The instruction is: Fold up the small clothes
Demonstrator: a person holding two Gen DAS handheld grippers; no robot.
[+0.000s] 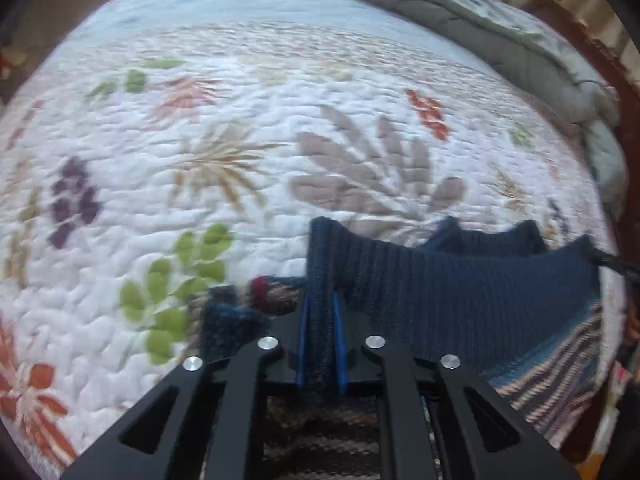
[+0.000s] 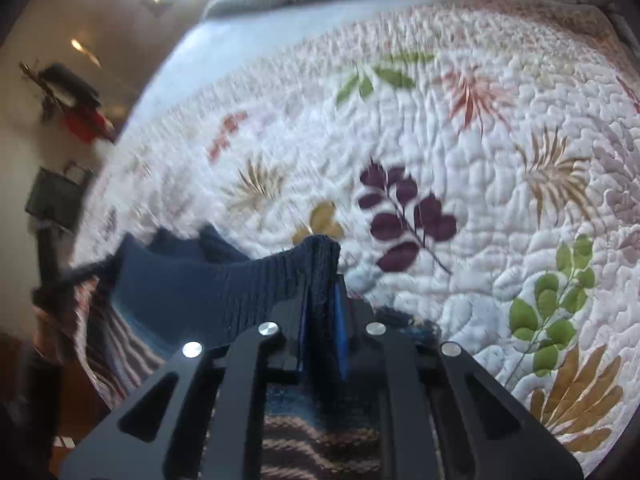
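- Where its two blue-padded fingers meet, the left gripper [image 1: 320, 332] is clamped on a fold of the navy ribbed hem of the knit garment [image 1: 460, 288]; the cloth fills the gap between the pads, so the fingertips themselves are mostly hidden.
- The right gripper [image 2: 322, 324] pinches the other end of the same navy hem [image 2: 208, 288] in the same way, the fabric rising in a peak above its pads.
- Between the two grippers the hem hangs stretched and sagging in a shallow curve; in the left wrist view its far end reaches the right edge of the frame, where a dark shape that may be the other gripper is too cut off to make out.
- Both grippers point forward and slightly down over the bed, held just above its surface.
- Below the hem the garment's striped body [image 1: 552, 372] in brown, cream and blue drapes down and runs under the gripper frames, so its full shape cannot be told.
- A bunched part with a red patch [image 1: 260, 292] lies just left of the left gripper, blurred.
- The garment is over a white quilt [image 1: 240, 128] printed with coloured leaves.
- A grey-green comforter [image 1: 520, 40] is heaped along the quilt's far edge.
- Both views are motion-blurred.
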